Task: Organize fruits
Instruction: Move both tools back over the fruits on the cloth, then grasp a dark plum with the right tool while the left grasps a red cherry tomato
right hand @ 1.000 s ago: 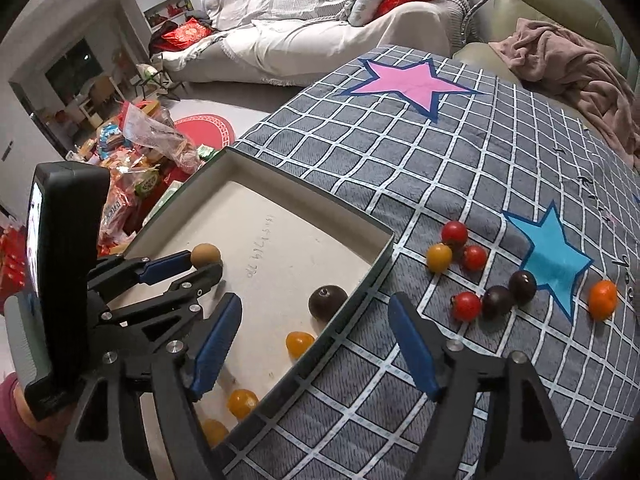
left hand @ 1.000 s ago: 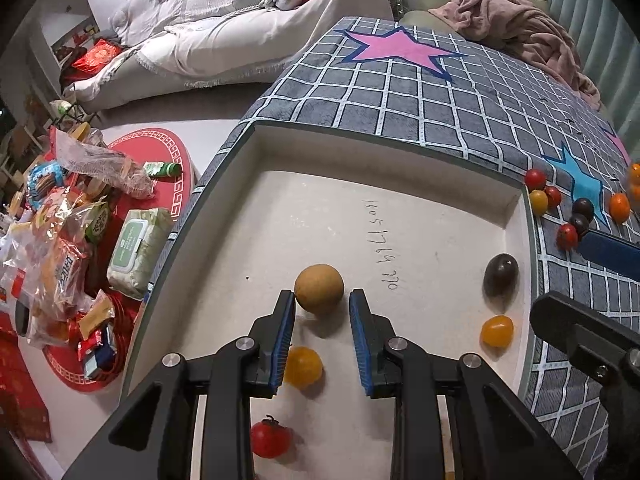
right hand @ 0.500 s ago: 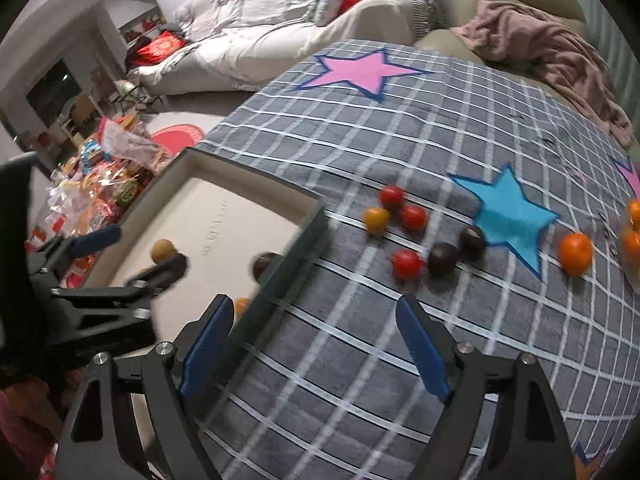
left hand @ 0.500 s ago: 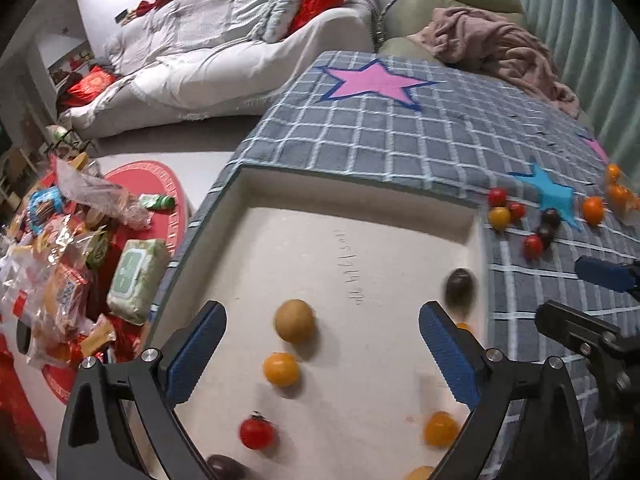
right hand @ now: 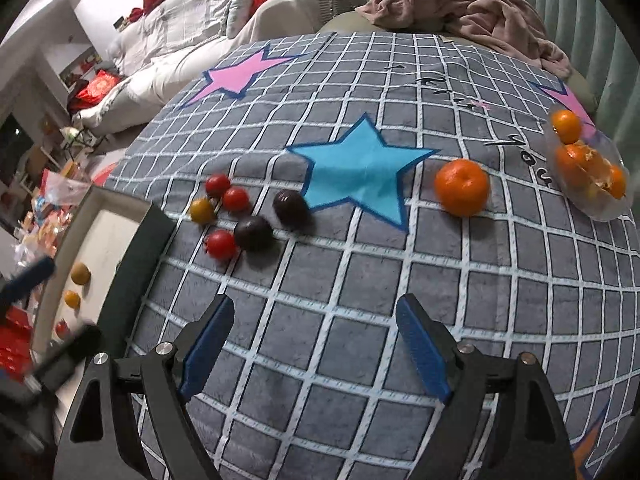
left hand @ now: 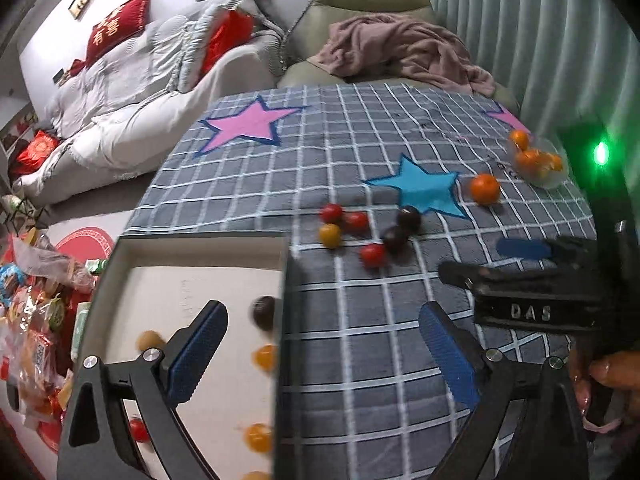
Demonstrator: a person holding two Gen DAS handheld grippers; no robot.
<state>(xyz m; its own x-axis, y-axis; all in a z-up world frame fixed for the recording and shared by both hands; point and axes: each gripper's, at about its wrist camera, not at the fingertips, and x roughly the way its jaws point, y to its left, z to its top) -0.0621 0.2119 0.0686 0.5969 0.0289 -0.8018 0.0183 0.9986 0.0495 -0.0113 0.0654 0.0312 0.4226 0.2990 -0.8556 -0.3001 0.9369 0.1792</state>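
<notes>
Broadly, a grey checked cloth with coloured stars point(right hand: 360, 280) covers the table, with a shallow dark-rimmed cardboard tray point(left hand: 286, 280) at its left edge already holding several small fruits. Both the left gripper point(left hand: 320, 340) and the right gripper point(right hand: 316, 336) hang wide open and empty, the left's jaws having just been opening. A cluster of red, yellow and dark cherry tomatoes point(right hand: 240, 216) lies just right of the tray, an orange mandarin point(right hand: 462, 186) farther right; these round fruits could roll if nudged off-centre.

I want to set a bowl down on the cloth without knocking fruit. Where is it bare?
Free: the grey checks between the tray and the right tongs, and the far side round the pink star. Crowded: the tomato cluster left of the blue star, and the mandarin beside the bag.
</notes>
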